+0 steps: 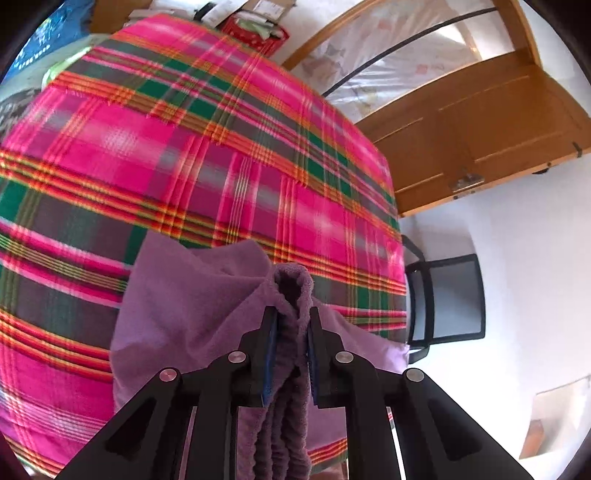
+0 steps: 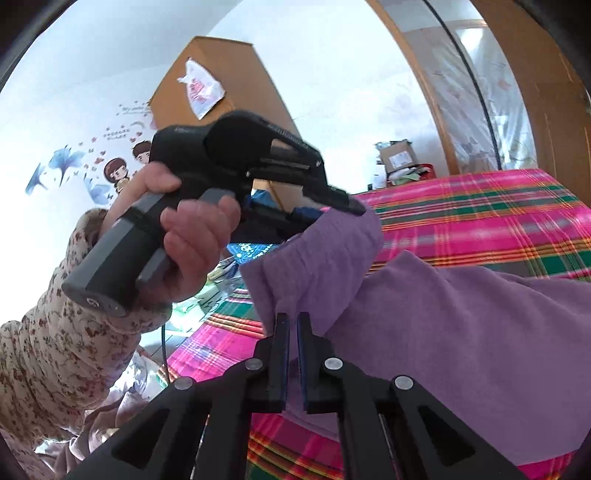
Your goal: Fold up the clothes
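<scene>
**Open bed ahead, clutter at the far end**

We see the plaid bedspread (image 1: pixel 207 155) lying bare and flat beyond the purple garment (image 1: pixel 192 295), free for passing. At its far edge a red crate (image 1: pixel 255 35) and boxes block. A black chair (image 1: pixel 448 299) stands beside the bed's edge.

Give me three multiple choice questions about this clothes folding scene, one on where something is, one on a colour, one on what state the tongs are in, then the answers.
1. Where is the black chair?
A. On the bed
B. Beside the bed on the floor
C. In the wardrobe

2. What colour is the held garment?
A. Purple
B. White
C. Yellow

3. What are the left tongs doing?
A. Hanging open
B. Pinching a bunched fold of the garment
C. Gripping the plaid bedspread

Answers: B, it stands past the bed's edge; A, purple fleece shows in both views; B, fabric is bunched between the fingers. The right tongs clamp it too.
</scene>
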Action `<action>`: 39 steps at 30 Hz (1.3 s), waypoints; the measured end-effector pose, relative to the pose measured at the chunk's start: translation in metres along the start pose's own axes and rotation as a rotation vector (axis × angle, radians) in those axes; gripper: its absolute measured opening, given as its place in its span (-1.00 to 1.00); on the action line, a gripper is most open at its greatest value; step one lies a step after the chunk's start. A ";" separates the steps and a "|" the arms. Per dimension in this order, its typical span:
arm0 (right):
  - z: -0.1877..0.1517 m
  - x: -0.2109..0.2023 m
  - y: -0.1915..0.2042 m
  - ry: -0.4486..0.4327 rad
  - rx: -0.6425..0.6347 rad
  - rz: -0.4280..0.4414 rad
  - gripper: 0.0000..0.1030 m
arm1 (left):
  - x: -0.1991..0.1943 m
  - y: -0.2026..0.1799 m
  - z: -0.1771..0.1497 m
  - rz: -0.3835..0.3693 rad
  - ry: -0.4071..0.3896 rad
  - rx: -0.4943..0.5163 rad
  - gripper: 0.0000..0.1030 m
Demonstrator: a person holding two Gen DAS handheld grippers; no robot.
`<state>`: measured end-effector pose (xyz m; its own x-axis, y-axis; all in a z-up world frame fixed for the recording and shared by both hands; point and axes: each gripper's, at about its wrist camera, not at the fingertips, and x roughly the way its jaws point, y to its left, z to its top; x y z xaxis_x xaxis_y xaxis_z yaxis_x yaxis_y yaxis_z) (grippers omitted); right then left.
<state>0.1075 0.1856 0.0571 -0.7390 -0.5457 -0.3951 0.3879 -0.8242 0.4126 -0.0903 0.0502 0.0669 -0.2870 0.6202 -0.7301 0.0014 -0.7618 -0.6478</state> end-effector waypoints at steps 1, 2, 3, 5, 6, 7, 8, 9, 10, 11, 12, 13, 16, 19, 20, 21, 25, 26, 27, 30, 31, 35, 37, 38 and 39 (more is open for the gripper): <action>0.000 -0.002 -0.005 -0.002 0.010 -0.005 -0.91 | 0.005 0.000 -0.001 0.004 0.010 -0.001 -0.72; 0.000 -0.003 -0.010 -0.005 0.021 -0.010 -0.89 | 0.011 0.000 -0.002 0.008 0.020 0.000 -0.72; 0.000 -0.005 -0.015 -0.006 0.033 -0.013 -0.88 | 0.017 -0.001 -0.003 0.012 0.030 0.000 -0.72; 0.001 -0.004 -0.032 0.006 0.083 0.000 -0.85 | 0.029 -0.001 -0.005 0.019 0.050 0.001 -0.71; 0.001 -0.002 -0.040 0.011 0.111 0.012 -0.79 | 0.034 -0.001 -0.005 0.022 0.056 0.002 -0.70; 0.001 -0.001 -0.048 0.018 0.142 0.023 -0.63 | 0.038 0.000 -0.005 0.026 0.061 0.002 -0.69; 0.001 0.000 -0.056 0.025 0.172 0.029 -0.45 | 0.042 0.001 -0.005 0.032 0.064 0.000 -0.69; 0.000 0.002 -0.061 0.029 0.189 0.039 -0.35 | 0.046 0.003 -0.005 0.035 0.069 -0.005 -0.69; 0.000 0.005 -0.066 0.036 0.204 0.053 -0.18 | 0.049 0.005 -0.005 0.035 0.077 -0.006 -0.69; -0.001 0.008 -0.070 0.044 0.219 0.067 -0.07 | 0.053 0.006 -0.005 0.033 0.086 -0.011 -0.69; -0.001 0.010 -0.074 0.052 0.234 0.081 -0.04 | 0.057 0.007 -0.005 0.031 0.094 -0.015 -0.69; -0.002 0.013 -0.078 0.060 0.249 0.095 0.08 | 0.059 0.007 -0.005 0.027 0.102 -0.014 -0.66; -0.004 0.021 -0.090 0.083 0.293 0.138 0.31 | 0.065 0.007 -0.005 0.007 0.122 -0.023 -0.52; -0.005 0.029 -0.101 0.105 0.335 0.178 0.31 | 0.073 0.002 -0.006 0.005 0.152 -0.002 -0.51; -0.005 0.031 -0.104 0.111 0.343 0.184 0.32 | 0.074 0.001 -0.006 0.005 0.156 0.005 -0.49; -0.005 0.034 -0.106 0.117 0.350 0.191 0.33 | 0.075 0.001 -0.007 0.000 0.160 0.007 -0.49; -0.002 0.046 -0.116 0.162 0.383 0.167 0.35 | 0.067 0.002 -0.011 -0.026 0.148 0.028 -0.48; -0.001 0.049 -0.119 0.175 0.392 0.159 0.35 | 0.061 0.005 -0.012 -0.032 0.134 0.034 -0.48; 0.000 0.053 -0.121 0.187 0.399 0.151 0.35 | 0.053 0.009 -0.012 -0.035 0.109 0.034 -0.48; 0.006 0.065 -0.121 0.212 0.401 0.130 0.35 | 0.032 0.026 -0.014 -0.044 0.051 0.011 -0.48; 0.007 0.069 -0.121 0.219 0.396 0.121 0.29 | 0.025 0.033 -0.015 -0.049 0.033 -0.002 -0.47; 0.006 0.076 -0.121 0.241 0.387 0.070 -0.28 | -0.002 0.065 -0.021 -0.057 -0.044 -0.069 -0.47; 0.005 0.075 -0.123 0.242 0.385 0.051 -0.47 | -0.008 0.080 -0.024 -0.055 -0.063 -0.096 -0.47; 0.005 0.073 -0.124 0.238 0.380 0.047 -0.49 | -0.010 0.086 -0.025 -0.057 -0.065 -0.107 -0.47; 0.007 0.071 -0.123 0.231 0.371 0.044 -0.53 | -0.010 0.091 -0.026 -0.071 -0.059 -0.117 -0.47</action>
<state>0.0036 0.2497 -0.0156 -0.5670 -0.6335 -0.5264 0.1607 -0.7119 0.6836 -0.0623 -0.0208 0.0094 -0.3463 0.6570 -0.6697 0.0900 -0.6873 -0.7208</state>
